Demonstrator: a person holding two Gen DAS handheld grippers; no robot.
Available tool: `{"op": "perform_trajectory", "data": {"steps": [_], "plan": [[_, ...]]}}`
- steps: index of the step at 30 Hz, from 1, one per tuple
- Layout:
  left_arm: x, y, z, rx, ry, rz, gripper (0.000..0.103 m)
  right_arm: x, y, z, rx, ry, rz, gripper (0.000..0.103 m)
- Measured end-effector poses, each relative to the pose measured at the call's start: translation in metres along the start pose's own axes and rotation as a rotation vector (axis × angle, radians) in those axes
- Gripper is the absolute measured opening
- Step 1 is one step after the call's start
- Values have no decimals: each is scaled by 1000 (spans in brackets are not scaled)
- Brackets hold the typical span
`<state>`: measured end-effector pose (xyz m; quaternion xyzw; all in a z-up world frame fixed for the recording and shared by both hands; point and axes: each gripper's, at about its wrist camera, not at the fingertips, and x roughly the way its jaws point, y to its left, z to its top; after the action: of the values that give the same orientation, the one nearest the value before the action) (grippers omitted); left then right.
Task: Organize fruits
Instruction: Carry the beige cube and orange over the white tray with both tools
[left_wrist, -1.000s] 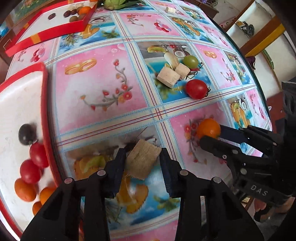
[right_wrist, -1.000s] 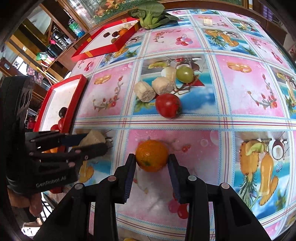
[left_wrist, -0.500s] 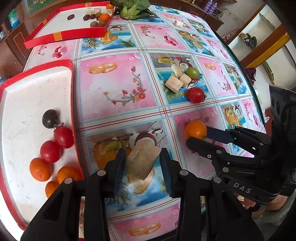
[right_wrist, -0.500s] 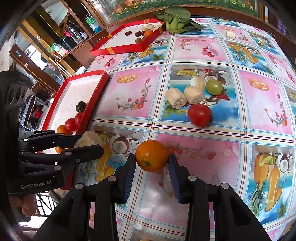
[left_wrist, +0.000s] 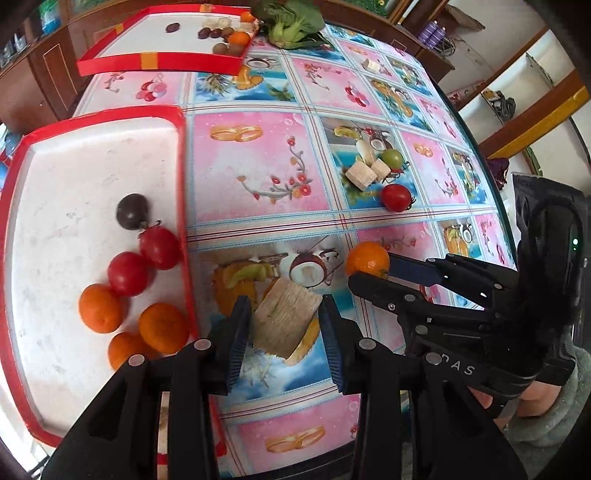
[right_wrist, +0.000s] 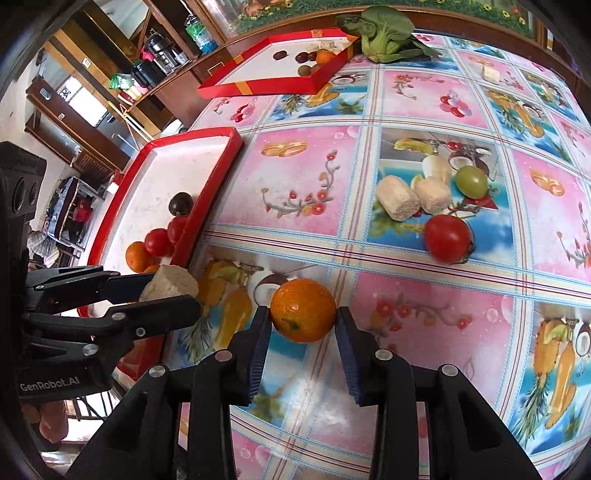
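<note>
The right hand-held gripper (right_wrist: 303, 334) clamps a round, firm, probably slippery orange (right_wrist: 303, 310) across its middle, while the left hand-held gripper (left_wrist: 284, 326) pinches a light, fibrous cut chunk (left_wrist: 284, 321) by its flat sides.

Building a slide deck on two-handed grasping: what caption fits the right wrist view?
Right gripper holds an orange above the tablecloth; left gripper carries a pale chunk.
</note>
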<state>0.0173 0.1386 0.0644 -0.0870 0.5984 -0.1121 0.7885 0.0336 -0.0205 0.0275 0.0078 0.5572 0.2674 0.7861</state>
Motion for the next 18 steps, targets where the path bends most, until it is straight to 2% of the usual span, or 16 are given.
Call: {"op": "perform_trajectory", "data": {"steps": [8,18], "plan": [[-16,27,-6,-62,-28,2,35,8,24,8,-42,5,22,36],[-16,32,-12,-72,-20,-8,35,16,45,8,-93,32,26,36]]}}
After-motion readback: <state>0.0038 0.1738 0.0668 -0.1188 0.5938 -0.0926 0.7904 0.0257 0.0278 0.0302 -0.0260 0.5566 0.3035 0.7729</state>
